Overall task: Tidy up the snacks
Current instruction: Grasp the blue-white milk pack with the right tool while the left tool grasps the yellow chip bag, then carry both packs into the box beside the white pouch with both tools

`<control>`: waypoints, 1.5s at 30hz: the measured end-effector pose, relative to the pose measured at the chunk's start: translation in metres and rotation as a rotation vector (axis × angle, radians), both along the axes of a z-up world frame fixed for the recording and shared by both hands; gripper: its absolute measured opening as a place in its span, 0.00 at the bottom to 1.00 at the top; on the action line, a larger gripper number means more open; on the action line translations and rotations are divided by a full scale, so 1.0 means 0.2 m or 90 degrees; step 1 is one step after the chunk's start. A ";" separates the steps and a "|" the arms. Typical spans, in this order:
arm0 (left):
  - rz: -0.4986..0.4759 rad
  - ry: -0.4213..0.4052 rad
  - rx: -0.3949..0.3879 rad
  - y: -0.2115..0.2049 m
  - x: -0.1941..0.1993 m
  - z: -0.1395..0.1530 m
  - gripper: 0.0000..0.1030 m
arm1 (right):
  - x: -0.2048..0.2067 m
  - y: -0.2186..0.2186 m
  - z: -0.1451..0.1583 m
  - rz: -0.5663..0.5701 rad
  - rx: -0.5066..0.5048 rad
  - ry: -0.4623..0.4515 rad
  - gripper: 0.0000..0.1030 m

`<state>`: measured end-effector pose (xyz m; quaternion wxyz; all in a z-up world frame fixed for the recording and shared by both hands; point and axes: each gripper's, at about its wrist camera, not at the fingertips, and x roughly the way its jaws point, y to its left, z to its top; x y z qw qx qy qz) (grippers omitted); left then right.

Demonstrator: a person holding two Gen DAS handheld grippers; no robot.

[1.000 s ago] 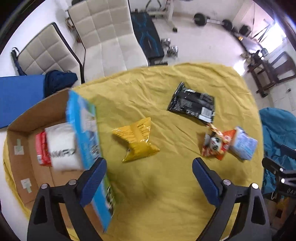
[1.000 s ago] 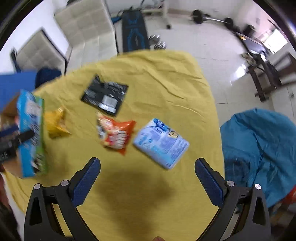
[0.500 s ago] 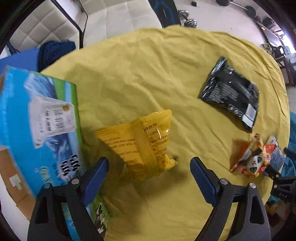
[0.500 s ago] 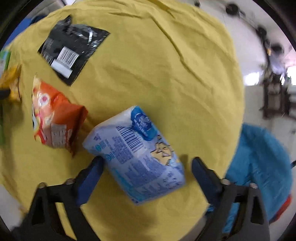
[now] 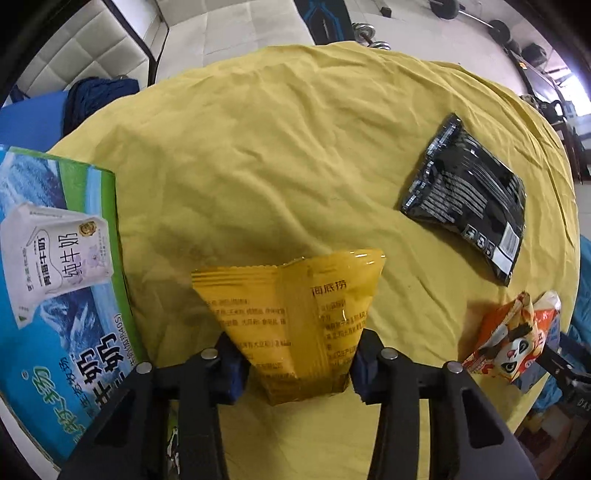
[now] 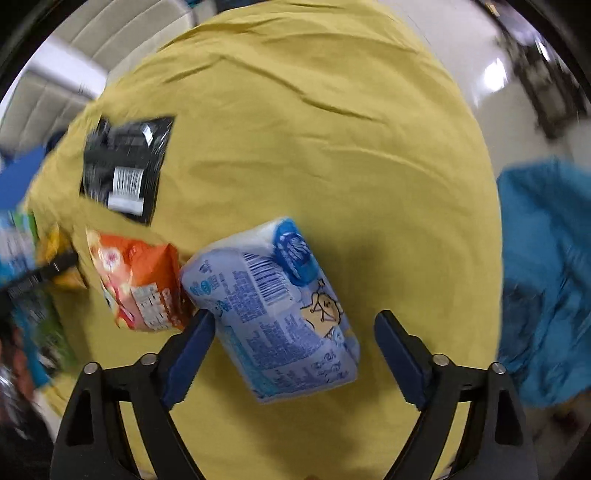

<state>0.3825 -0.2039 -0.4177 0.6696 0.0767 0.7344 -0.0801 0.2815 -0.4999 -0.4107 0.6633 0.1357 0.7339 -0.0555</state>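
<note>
A yellow snack bag (image 5: 295,317) lies on the yellow tablecloth (image 5: 277,147), and my left gripper (image 5: 297,363) is shut on its near end, both pads pressing its sides. A pale blue snack pack (image 6: 280,306) lies between the fingers of my right gripper (image 6: 291,347), which stands open around it; the right finger is clear of the pack. An orange snack bag (image 6: 140,284) touches the blue pack on its left. A black snack bag (image 5: 469,195) lies flat further back.
A blue and green milk carton box (image 5: 55,280) stands at the left edge of the table. A teal beanbag (image 6: 546,273) sits on the floor to the right. White padded chairs (image 5: 92,44) and gym weights (image 5: 369,33) are beyond the table.
Both grippers came down toward the table. The left one closed on the yellow bag. The right one moved in around the blue pack and stayed open.
</note>
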 end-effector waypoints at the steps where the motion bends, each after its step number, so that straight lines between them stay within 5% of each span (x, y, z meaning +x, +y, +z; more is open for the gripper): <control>1: -0.004 -0.003 -0.001 0.00 -0.03 0.00 0.38 | 0.01 0.04 0.00 0.027 -0.004 -0.007 0.88; 4: -0.010 -0.004 -0.013 -0.02 -0.11 0.01 0.38 | 0.01 0.09 -0.06 0.059 -0.016 0.012 0.86; 6: -0.013 -0.005 -0.020 -0.03 -0.17 0.02 0.37 | 0.00 0.08 -0.07 0.038 -0.004 0.014 0.73; 10: -0.029 -0.006 -0.033 -0.02 -0.33 0.06 0.37 | -0.10 0.06 -0.06 -0.021 0.011 0.024 0.62; 16: -0.039 0.022 -0.057 0.02 -0.55 0.01 0.37 | -0.32 0.11 -0.04 -0.068 0.071 0.032 0.62; 27: -0.070 0.000 -0.021 -0.11 -0.72 -0.05 0.38 | -0.47 0.22 -0.12 -0.091 0.017 0.002 0.66; 33: -0.072 -0.012 -0.013 -0.19 -0.75 -0.05 0.36 | -0.46 0.32 -0.07 -0.092 0.001 -0.005 0.51; 45: -0.072 -0.068 -0.044 -0.21 -0.91 0.23 0.35 | -0.55 0.37 0.19 -0.095 0.035 -0.052 0.45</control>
